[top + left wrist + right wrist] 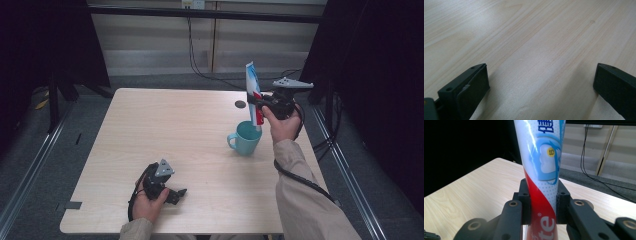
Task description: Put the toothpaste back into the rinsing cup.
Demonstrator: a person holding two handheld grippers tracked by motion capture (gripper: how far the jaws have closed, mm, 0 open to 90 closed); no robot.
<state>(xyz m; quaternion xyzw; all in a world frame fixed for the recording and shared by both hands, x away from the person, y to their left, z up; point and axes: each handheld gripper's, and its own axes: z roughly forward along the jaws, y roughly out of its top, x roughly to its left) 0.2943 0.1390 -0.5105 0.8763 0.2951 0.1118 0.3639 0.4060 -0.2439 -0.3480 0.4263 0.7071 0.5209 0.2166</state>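
The surface [165, 130] is a pale wooden board with a light grain, and it stands in a dim room with dark curtains at both sides and a beige panelled wall behind, where black cables hang down. A small dark round hole [240, 104] is in the surface near its far edge.

On the right part of the surface stands a turquoise mug [245, 138], with its handle turned to the left in the high view. The right claw [258, 102] is held above this mug and it grips a toothpaste tube [254, 95] at the lower, red part. The tube is almost upright, with its flat crimped end on top, and its lower end reaches down to the rim of the mug; I cannot tell if it touches the mug inside. In the right gripper view the two black jaws press on both sides of the tube [541, 177], which is white and blue above and red below.

The left claw [181, 192] rests low near the front edge of the surface, well apart from the mug, in the person's left hand [148, 202]. In the left gripper view its jaws stand wide apart, with bare wood between them, so it is open and holds nothing.
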